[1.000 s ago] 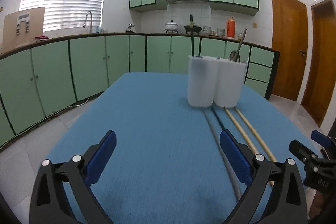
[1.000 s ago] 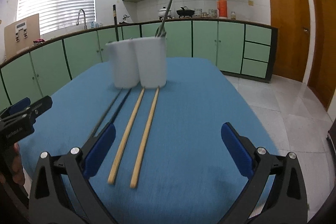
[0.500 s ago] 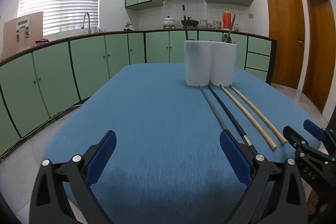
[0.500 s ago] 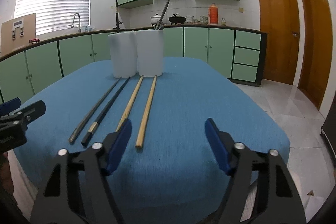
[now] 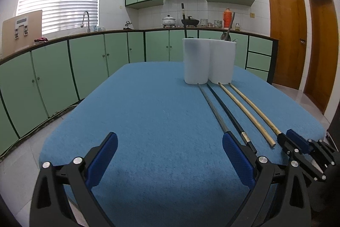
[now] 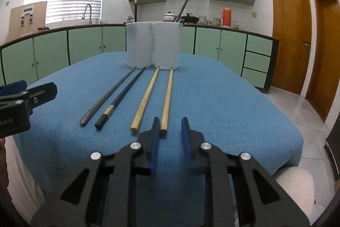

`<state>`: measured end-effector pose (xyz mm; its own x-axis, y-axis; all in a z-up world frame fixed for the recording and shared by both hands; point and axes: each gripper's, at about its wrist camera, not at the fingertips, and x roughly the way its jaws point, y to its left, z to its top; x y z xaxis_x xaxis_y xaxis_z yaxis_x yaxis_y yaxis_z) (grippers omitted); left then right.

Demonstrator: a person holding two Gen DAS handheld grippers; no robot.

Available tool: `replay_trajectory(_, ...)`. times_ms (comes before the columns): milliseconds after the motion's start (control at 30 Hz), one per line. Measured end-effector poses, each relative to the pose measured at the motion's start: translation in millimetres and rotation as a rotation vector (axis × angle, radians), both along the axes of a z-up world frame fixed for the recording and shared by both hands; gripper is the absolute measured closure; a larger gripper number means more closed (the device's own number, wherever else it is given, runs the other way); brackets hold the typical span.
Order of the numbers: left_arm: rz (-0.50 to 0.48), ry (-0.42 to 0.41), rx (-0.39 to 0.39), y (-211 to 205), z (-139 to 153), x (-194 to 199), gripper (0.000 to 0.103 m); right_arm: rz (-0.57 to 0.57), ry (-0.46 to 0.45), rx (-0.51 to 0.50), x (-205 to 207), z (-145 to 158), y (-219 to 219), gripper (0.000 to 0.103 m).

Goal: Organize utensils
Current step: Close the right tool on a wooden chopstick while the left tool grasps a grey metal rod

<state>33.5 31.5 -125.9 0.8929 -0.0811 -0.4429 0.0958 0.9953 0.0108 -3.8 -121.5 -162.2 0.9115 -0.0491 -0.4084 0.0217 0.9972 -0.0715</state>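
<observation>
Left wrist view: the left gripper (image 5: 170,160) hovers low over the near part of the blue tablecloth (image 5: 148,120), jaws spread wide and holding nothing. Four chopsticks lie side by side to its right, running from the near edge to the foot of the two white holders (image 5: 209,62) at the far end: a grey metal chopstick (image 5: 212,109), a black chopstick (image 5: 228,114), and two wooden ones (image 5: 244,113). A spoon (image 5: 227,32) already stands in the right holder, a dark utensil in the left. The right gripper (image 5: 297,145) shows at the near right, close to the end of the rightmost wooden stick.

Right wrist view: the right gripper (image 6: 170,135) has its jaws narrowed to a small gap, empty, its left pad (image 6: 154,137) just beside the near end of the rightmost wooden chopstick (image 6: 166,101). This looks like the approach to a first pick. The next move likely calls for shifting slightly left so the stick end sits between the pads, then closing and lifting it toward a holder. The gripper points level, straight along the sticks.
</observation>
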Motion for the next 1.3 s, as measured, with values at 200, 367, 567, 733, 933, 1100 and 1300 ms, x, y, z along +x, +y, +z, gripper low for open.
replay_trajectory(200, -0.006, -0.001, 0.004, -5.3, 1.0, -1.0, 0.006, 0.006, -0.008, -0.017, -1.0, -0.7, 4.1, 0.097)
replay_trajectory(367, -0.013, -0.002, 0.001, -12.1, -1.2, -5.1, 0.006, -0.023, -0.016, -0.002, -4.9, 1.0, -2.8, 0.097)
replay_trajectory(567, -0.054, 0.012, 0.013, -28.0, -4.1, -5.7, 0.007, -0.092, -0.04, 0.0, -16.2, 3.7, -18.8, 0.097)
replay_trajectory(733, -0.078, 0.034, 0.035, -44.7, -12.1, -4.3, 0.021, -0.114, -0.033, 0.021, -20.4, 3.9, -34.8, 0.097)
replay_trajectory(933, -0.078, 0.07, 0.048, -56.5, -20.6, 0.8, 0.047, -0.113, -0.036, 0.034, -23.5, 2.9, -41.8, 0.097)
replay_trajectory(1100, -0.076, 0.068, 0.046, -64.5, -23.6, 1.7, 0.06, -0.112, -0.031, 0.041, -26.6, 1.6, -44.3, 0.097)
replay_trajectory(1300, -0.073, 0.073, 0.021, -70.5, -24.4, 5.8, 0.077, -0.107, -0.03, 0.047, -28.2, 2.0, -46.6, 0.097)
